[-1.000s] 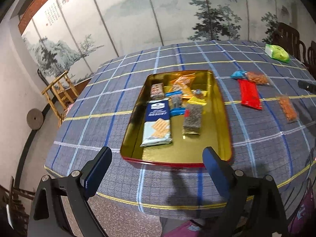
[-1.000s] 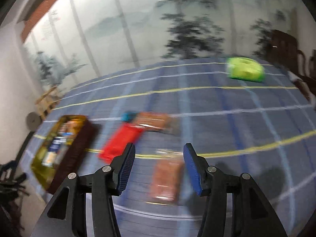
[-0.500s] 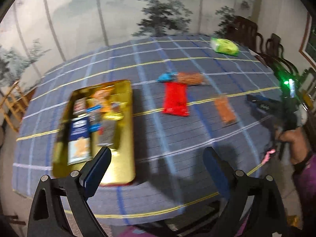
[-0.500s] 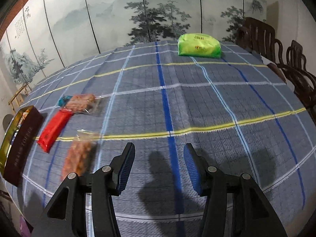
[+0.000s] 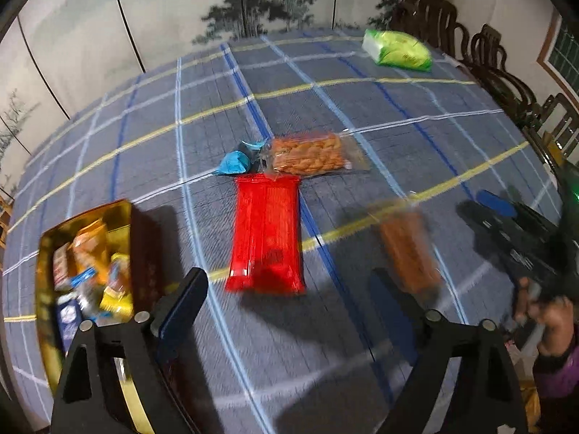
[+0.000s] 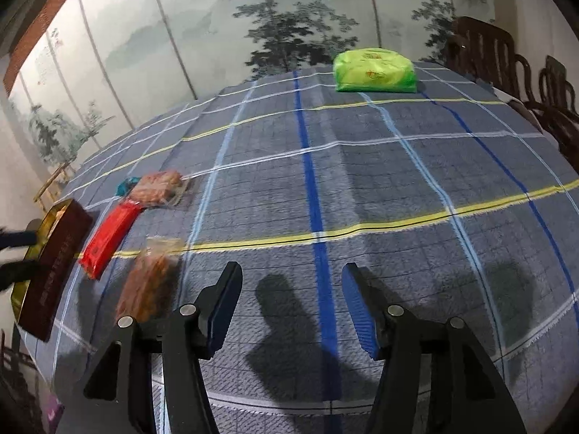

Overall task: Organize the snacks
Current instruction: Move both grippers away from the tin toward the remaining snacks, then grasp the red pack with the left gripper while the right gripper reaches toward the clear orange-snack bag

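A gold tin tray [image 5: 46,343] [image 6: 36,249] with several snack packs sits at the table's left. A red pack [image 5: 266,231] [image 6: 108,233] lies beside it. Behind that lie a clear pack of orange snacks [image 5: 309,153] [image 6: 157,186] and a small blue pack [image 5: 233,162] [image 6: 125,185]. Another orange snack pack [image 5: 407,249] [image 6: 148,280] lies nearer the front. A green bag [image 5: 398,50] [image 6: 374,70] sits at the far edge. My left gripper [image 5: 286,311] is open and empty above the cloth, just before the red pack. My right gripper [image 6: 291,307] is open and empty, right of the orange pack.
The table wears a blue plaid cloth [image 6: 362,181]. Dark wooden chairs [image 5: 481,54] [image 6: 506,58] stand along the far right side. A painted screen [image 6: 217,29] runs behind the table. The right gripper and the hand holding it show in the left wrist view [image 5: 514,231].
My left gripper has swung right from over the tray toward the red pack and come closer to it. My right gripper has moved slightly nearer the table; both stay open.
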`<state>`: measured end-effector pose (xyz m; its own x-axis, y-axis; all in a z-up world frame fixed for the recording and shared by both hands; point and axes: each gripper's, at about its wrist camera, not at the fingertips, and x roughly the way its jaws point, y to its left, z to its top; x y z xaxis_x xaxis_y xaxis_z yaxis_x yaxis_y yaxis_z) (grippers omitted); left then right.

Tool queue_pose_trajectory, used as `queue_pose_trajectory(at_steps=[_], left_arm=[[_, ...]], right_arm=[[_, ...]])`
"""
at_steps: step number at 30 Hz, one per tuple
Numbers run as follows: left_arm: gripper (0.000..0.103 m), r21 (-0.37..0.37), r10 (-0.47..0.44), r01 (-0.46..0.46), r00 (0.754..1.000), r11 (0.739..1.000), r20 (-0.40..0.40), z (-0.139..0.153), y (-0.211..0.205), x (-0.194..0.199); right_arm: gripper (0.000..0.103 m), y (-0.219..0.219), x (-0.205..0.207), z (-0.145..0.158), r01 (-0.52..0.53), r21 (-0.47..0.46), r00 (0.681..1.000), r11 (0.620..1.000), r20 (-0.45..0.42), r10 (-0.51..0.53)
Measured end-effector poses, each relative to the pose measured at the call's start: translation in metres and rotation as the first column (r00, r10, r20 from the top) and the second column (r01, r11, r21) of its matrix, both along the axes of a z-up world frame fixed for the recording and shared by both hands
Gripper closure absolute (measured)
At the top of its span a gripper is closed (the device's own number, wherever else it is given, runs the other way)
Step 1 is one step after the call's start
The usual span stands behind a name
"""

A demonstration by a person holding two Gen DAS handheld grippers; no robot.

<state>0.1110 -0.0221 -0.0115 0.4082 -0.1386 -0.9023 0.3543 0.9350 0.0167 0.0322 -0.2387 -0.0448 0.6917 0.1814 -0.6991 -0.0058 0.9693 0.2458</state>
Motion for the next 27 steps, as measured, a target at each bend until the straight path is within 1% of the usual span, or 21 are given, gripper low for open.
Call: queue_pose_trajectory(at_steps=[3,5,7,9,11,12,13,14,15,16,20,23,25,27], left_arm=[[0.020,0.021,0.010,-0.009,0.999,1.000,-0.041,-0.017,-0.002,0.025],[0.027,0.014,0.023,-0.022,0.997,1.000,-0.079,-0.028,0.000,0.037],[0.029,0.013,0.035,-0.034,0.993,0.999,-0.109,-0.037,0.002,0.048],[0.031,0.019,0.043,-0.041,0.991,0.999,-0.125,-0.044,0.003,0.055],[0.035,0.010,0.041,-0.040,0.990,0.999,-0.138,-0.051,0.003,0.060],[0.035,0.008,0.040,-0.040,0.991,0.999,-0.131,-0.052,0.002,0.061],[0.038,0.004,0.029,-0.029,0.993,1.000,-0.111,-0.052,0.002,0.061],[0.043,0.011,0.023,-0.023,0.996,1.000,-0.092,-0.051,0.000,0.060],[0.051,0.009,0.018,-0.017,0.997,1.000,-0.072,-0.050,-0.001,0.059],[0.063,0.001,0.019,-0.019,0.998,1.000,-0.055,-0.048,-0.001,0.057],[0.065,-0.003,0.070,-0.070,0.997,0.998,-0.039,-0.046,-0.002,0.044],[0.065,-0.079,0.094,-0.099,0.994,0.992,-0.061,-0.038,0.001,0.014],[0.065,-0.109,0.110,-0.115,0.993,0.987,-0.051,-0.029,0.003,-0.010],[0.065,-0.121,0.121,-0.126,0.992,0.985,-0.046,-0.023,0.005,-0.027]], right_arm=[[0.045,0.001,-0.001,0.000,-0.026,0.015,1.000,1.000,0.010,0.025],[0.045,0.001,-0.002,0.000,-0.036,0.027,0.999,0.999,0.017,0.036],[0.045,0.000,-0.002,0.000,-0.044,0.038,0.999,0.998,0.026,0.043],[0.045,-0.001,-0.003,0.001,-0.049,0.049,0.998,0.998,0.033,0.048],[0.044,-0.002,-0.004,0.001,-0.053,0.059,0.998,0.997,0.040,0.051],[0.044,-0.002,-0.004,0.001,-0.053,0.061,0.998,0.997,0.043,0.051],[0.044,-0.002,-0.005,0.002,-0.056,0.064,0.998,0.996,0.045,0.053],[0.044,-0.002,-0.005,0.002,-0.058,0.067,0.997,0.996,0.046,0.055],[0.044,-0.003,-0.004,0.002,-0.058,0.069,0.997,0.996,0.047,0.055],[0.044,-0.003,-0.004,0.002,-0.056,0.069,0.997,0.996,0.047,0.052],[0.043,-0.002,-0.002,0.002,-0.052,0.059,0.998,0.997,0.045,0.050],[0.043,-0.004,0.000,0.002,-0.059,0.062,0.998,0.996,0.041,0.057],[0.043,-0.005,0.002,0.001,-0.071,0.080,0.997,0.994,0.029,0.069],[0.043,-0.004,0.003,0.001,-0.078,0.081,0.997,0.994,0.011,0.078]])
